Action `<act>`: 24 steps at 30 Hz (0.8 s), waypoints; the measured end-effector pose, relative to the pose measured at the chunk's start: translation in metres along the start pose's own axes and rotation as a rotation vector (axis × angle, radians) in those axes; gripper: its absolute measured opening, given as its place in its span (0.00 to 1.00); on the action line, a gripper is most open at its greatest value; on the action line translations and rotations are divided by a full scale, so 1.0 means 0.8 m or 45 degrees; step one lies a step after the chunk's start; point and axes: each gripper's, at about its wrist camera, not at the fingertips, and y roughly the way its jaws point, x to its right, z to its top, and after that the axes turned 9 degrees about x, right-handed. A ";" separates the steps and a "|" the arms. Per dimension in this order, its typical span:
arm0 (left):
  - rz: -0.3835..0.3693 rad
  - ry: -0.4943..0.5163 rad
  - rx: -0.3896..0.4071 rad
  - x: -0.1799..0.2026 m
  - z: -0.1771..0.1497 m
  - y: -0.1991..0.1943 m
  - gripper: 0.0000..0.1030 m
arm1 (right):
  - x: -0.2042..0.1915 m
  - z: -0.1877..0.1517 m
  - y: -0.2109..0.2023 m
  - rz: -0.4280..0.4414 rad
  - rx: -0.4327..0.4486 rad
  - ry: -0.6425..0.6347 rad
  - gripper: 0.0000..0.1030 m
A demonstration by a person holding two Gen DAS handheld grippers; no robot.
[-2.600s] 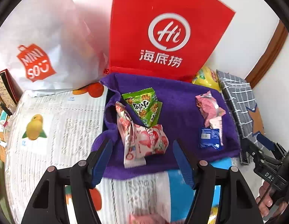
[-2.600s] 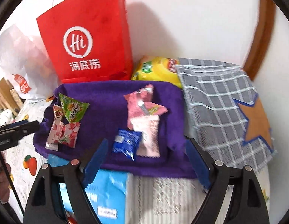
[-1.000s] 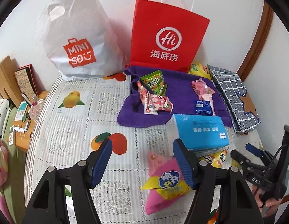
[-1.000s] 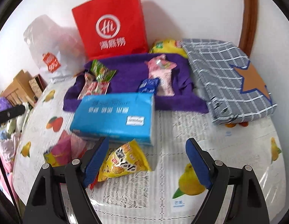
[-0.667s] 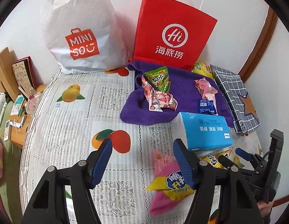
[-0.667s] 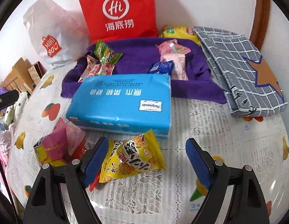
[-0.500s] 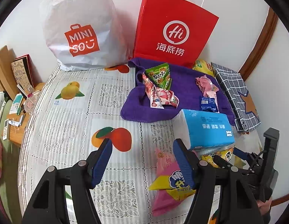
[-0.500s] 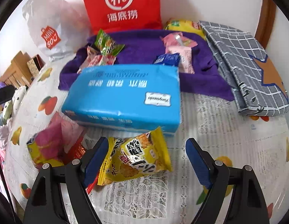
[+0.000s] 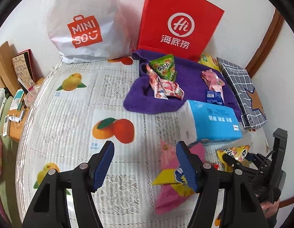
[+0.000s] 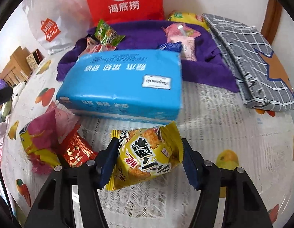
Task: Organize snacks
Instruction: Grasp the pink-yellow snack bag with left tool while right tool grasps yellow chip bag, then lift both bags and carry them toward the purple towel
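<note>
The right gripper (image 10: 148, 160) brackets the yellow snack packet (image 10: 147, 157) just in front of the blue tissue pack (image 10: 124, 83), jaws narrowed around it, though whether they grip yet I cannot tell. Left of that packet lie a red sachet (image 10: 76, 152) and a pink-and-yellow bag (image 10: 39, 133); the left gripper (image 9: 145, 164) hangs above, jaws wide and empty. Behind the tissue pack, the purple towel (image 10: 147, 35) carries sorted snacks, probably this packet's destination
</note>
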 end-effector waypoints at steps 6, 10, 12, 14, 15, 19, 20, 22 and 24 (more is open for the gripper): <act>-0.058 -0.010 -0.028 0.019 -0.014 0.001 0.68 | 0.026 -0.001 -0.027 -0.031 0.064 0.020 0.61; -0.102 -0.023 -0.049 0.029 -0.025 0.001 0.72 | 0.044 -0.005 -0.038 -0.053 0.081 0.025 0.61; -0.083 -0.020 -0.060 0.036 -0.031 0.002 0.72 | 0.053 -0.007 -0.043 -0.072 0.094 0.030 0.61; -0.081 -0.018 -0.073 0.040 -0.036 0.004 0.72 | 0.063 -0.009 -0.047 -0.073 0.101 0.046 0.61; -0.083 -0.018 -0.078 0.041 -0.037 0.004 0.73 | 0.067 -0.010 -0.049 -0.073 0.103 0.051 0.61; -0.098 -0.007 -0.100 0.052 -0.043 0.009 0.73 | 0.077 -0.014 -0.054 -0.081 0.112 0.061 0.61; -0.095 -0.001 -0.106 0.056 -0.044 0.011 0.73 | 0.079 -0.015 -0.055 -0.086 0.114 0.058 0.61; -0.086 0.010 -0.115 0.061 -0.046 0.015 0.73 | 0.081 -0.017 -0.058 -0.100 0.120 0.055 0.61; -0.056 0.028 -0.134 0.066 -0.049 0.021 0.73 | 0.085 -0.018 -0.060 -0.103 0.123 0.054 0.61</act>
